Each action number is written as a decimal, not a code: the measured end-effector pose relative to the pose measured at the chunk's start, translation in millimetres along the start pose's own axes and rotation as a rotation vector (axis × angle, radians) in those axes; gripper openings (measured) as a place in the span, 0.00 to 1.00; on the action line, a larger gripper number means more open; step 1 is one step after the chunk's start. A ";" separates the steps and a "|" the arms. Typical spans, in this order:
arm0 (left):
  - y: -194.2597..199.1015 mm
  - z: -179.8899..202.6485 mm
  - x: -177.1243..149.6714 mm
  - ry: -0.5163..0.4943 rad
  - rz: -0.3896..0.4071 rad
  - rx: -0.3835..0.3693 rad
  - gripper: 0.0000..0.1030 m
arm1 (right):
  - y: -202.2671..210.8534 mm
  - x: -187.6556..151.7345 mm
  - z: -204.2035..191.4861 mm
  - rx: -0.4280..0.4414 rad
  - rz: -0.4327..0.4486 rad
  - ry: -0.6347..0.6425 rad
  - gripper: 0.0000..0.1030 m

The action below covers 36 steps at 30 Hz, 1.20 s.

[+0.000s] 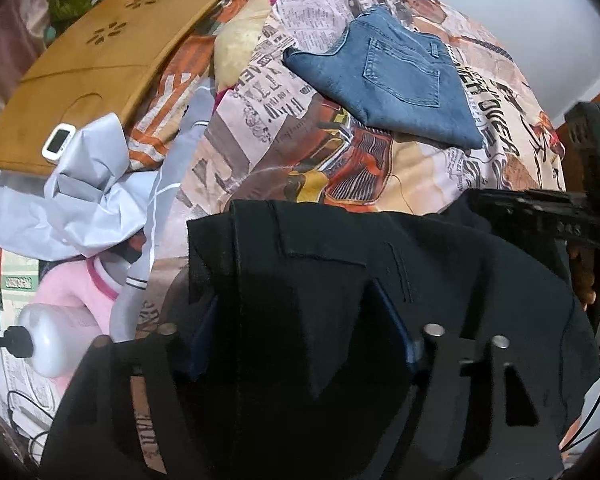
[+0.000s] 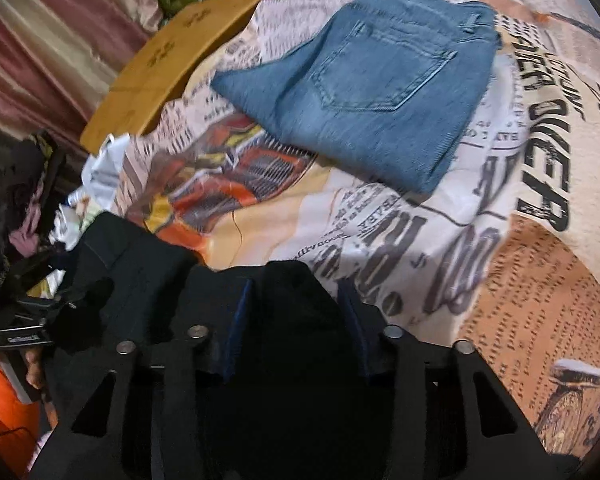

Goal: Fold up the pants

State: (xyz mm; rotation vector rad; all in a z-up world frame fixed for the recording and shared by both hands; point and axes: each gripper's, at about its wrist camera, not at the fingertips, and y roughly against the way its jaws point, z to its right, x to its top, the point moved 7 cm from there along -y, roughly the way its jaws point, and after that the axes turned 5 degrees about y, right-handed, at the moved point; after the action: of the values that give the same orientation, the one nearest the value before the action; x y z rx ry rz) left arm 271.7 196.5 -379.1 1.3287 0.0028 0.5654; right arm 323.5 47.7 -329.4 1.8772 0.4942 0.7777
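Black pants (image 1: pixel 440 280) hang between both grippers above the printed bedspread (image 1: pixel 300 152). My left gripper (image 1: pixel 300 332) is shut on the pants' top edge, the cloth bunched between its blue-padded fingers. My right gripper (image 2: pixel 296 320) is shut on the black pants (image 2: pixel 148 280) too, with cloth draped over its fingers; it shows at the right edge of the left wrist view (image 1: pixel 560 216). Folded blue jeans (image 1: pixel 388 80) lie flat farther back on the bed, also in the right wrist view (image 2: pixel 372 92).
A tan suede board (image 1: pixel 84 72) with cut-out flowers lies at the back left. Grey crumpled cloth (image 1: pixel 88 200), a pink garment (image 1: pixel 76 292) and a pump bottle (image 1: pixel 48 344) sit at the left. Striped curtain (image 2: pixel 52 40) hangs left.
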 end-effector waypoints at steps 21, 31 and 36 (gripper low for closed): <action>16.8 -41.9 25.9 0.043 0.111 0.174 0.26 | 47.3 45.3 2.6 -0.218 0.249 0.054 0.05; 74.8 -31.6 21.2 0.054 0.218 0.171 0.70 | 105.9 18.2 17.2 -0.166 0.271 -0.015 0.21; 87.3 -27.4 5.4 0.074 0.195 0.146 0.77 | 131.5 -16.6 2.8 -0.194 0.283 0.052 0.34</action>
State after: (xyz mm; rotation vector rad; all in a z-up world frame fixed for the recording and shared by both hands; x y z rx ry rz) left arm 233.9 234.6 -304.8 1.4586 -0.0255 0.7912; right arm 313.1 -19.1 -215.4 1.7689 0.1775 1.0254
